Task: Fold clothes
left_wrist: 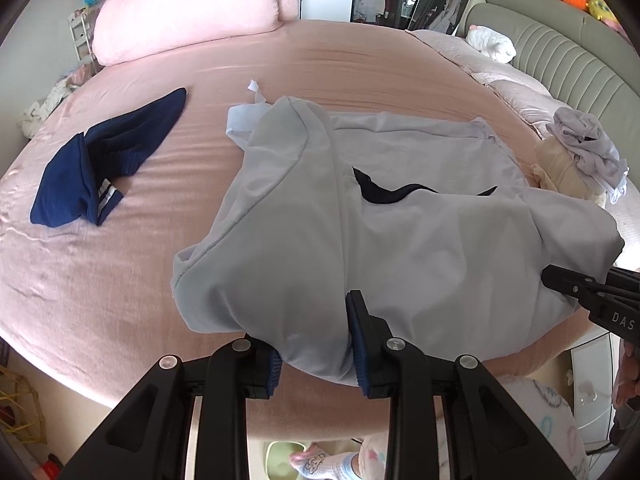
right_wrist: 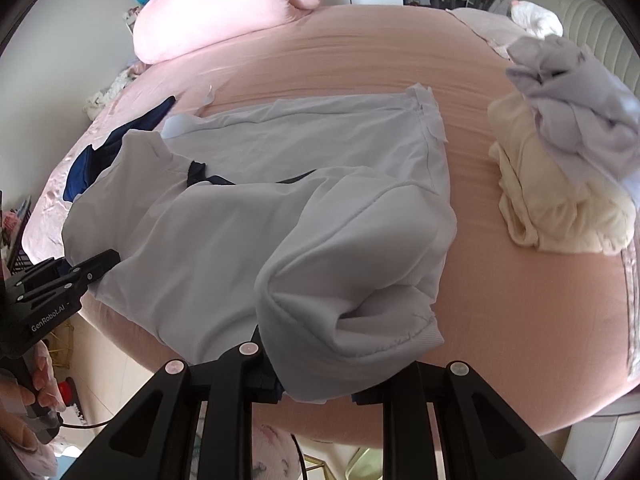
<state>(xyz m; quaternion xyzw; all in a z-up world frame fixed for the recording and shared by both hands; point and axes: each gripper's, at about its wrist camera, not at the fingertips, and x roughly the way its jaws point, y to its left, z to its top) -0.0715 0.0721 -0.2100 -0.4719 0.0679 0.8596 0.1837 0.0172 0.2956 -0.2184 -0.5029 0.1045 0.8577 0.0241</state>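
Note:
A light grey sweatshirt (left_wrist: pixel 400 216) with a dark collar lies on the pink bed, partly folded over itself; it also shows in the right wrist view (right_wrist: pixel 224 232). My left gripper (left_wrist: pixel 316 356) is shut on a bunched fold at its near left edge. My right gripper (right_wrist: pixel 316 376) is shut on the near right part, cloth draped over and hiding its fingertips. Each gripper shows in the other's view: the right one (left_wrist: pixel 580 292), the left one (right_wrist: pixel 76 276).
A navy garment (left_wrist: pixel 100 168) lies on the bed (left_wrist: pixel 120 280) to the left. A cream folded garment (right_wrist: pixel 556 200) with a crumpled lilac one (right_wrist: pixel 576 120) on top sits at the right. A pink pillow (left_wrist: pixel 192 12) is at the far side.

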